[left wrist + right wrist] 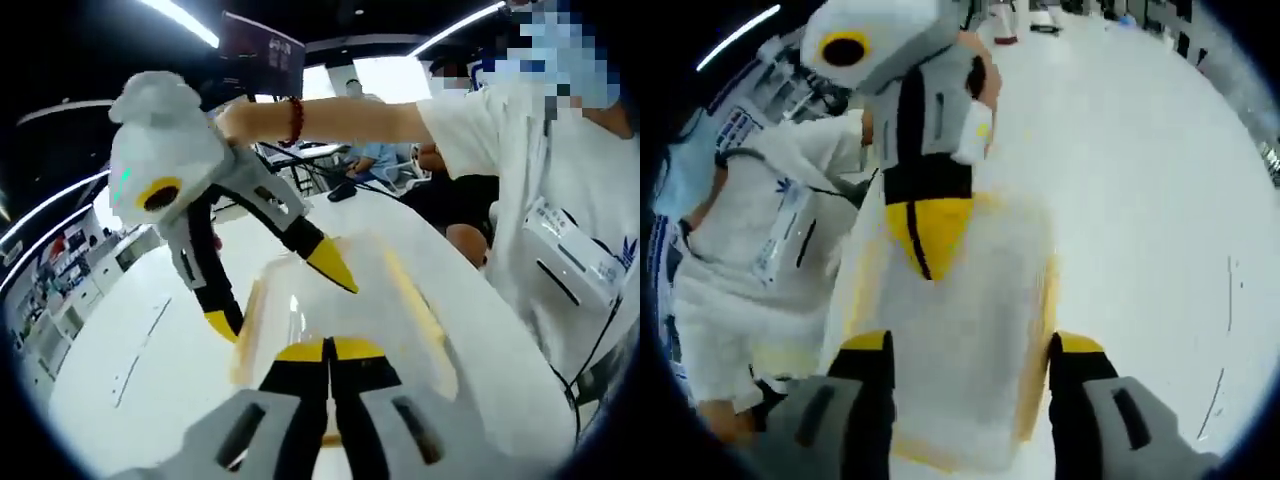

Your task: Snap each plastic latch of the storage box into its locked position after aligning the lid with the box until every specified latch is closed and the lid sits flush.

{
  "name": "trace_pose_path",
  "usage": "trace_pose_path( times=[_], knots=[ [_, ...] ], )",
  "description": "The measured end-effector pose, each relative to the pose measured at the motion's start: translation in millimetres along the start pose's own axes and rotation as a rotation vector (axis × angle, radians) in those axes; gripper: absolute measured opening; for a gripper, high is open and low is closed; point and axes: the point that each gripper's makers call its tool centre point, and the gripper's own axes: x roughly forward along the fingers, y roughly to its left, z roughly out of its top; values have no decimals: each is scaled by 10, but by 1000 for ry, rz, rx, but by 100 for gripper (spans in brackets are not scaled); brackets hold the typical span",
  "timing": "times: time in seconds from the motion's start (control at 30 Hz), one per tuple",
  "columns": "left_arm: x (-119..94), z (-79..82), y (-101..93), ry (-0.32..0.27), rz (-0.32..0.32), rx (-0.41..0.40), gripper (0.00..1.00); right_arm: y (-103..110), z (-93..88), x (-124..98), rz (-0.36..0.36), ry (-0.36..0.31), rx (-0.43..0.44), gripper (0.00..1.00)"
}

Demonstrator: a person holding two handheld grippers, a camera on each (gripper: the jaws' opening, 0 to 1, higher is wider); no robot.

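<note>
A clear storage box [385,290] with yellow latches [418,305] along its long sides lies on the white table [140,340]. My left gripper [328,350] is shut, its yellow tips pressed together over the near end of the lid. My right gripper [280,298] comes in from the upper left, open, with one jaw on each side of the box. In the right gripper view my right gripper [970,345] stands open astride the box [970,310]. At the far end of the lid the left gripper [928,240] is shut, holding nothing.
A person in a white shirt [560,200] stands at the table's edge beside the box, also in the right gripper view as the person [750,250]. Other people [380,155] sit beyond the table. Open white tabletop [1140,150] stretches past the box.
</note>
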Motion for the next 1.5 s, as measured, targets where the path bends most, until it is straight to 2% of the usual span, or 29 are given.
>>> trace_pose_path(
  times=[0.03,0.07,0.1,0.2,0.27,0.37,0.47,0.53,0.63,0.67,0.77,0.87,0.93,1.03,1.1,1.2,1.23,1.3,1.43,1.47,1.5],
  knots=[
    [2,5,52,41,4,8,12,18,-30,-38,-37,-22,-17,57],
    [0,0,102,94,0,7,19,76,-58,-81,-111,-87,6,56],
    [7,-9,152,144,-11,-2,26,226,-93,-77,-110,-119,-13,52],
    [71,-47,282,289,-54,-1,27,461,-154,-103,-189,-195,-75,38],
    [118,-26,298,337,-102,-3,27,595,-159,-98,-190,-233,-91,33],
    [169,-25,381,395,-114,-48,28,629,-185,-67,-239,-237,-106,24],
    [184,-65,400,447,-144,-67,30,625,-181,-72,-284,-228,-126,25],
    [193,-148,454,522,-188,-132,33,620,-148,-53,-300,-231,-136,25],
    [184,-216,526,569,-207,-202,34,616,-107,-55,-321,-233,-138,25],
    [171,-238,489,593,-243,-242,34,616,-99,-47,-329,-237,-140,24],
    [187,-262,456,626,-315,-284,33,627,-76,-46,-357,-248,-145,23],
    [208,-273,420,656,-359,-330,33,691,-67,-54,-393,-252,-165,18],
    [224,-275,404,663,-377,-354,34,690,-61,-87,-447,-241,-205,17],
    [247,-276,377,688,-390,-396,37,703,-64,-121,-497,-223,-223,18],
    [263,-271,361,695,-403,-394,38,698,-90,-160,-529,-179,-258,18],
    [312,-257,285,739,-411,-421,44,621,-180,-245,-626,-49,-322,18],
    [319,-252,254,749,-413,-404,46,640,-199,-246,-627,-15,-345,18],
    [330,-238,228,773,-400,-397,48,662,-185,-228,-627,-19,-339,17],
    [327,-239,235,790,-381,-403,48,672,-234,-183,-615,8,-364,6],
    [331,-237,234,791,-382,-408,48,648,-243,-182,-617,5,-361,2],
    [333,-235,236,794,-382,-406,48,648,-286,-156,-596,-1,-319,0]
  ],
)
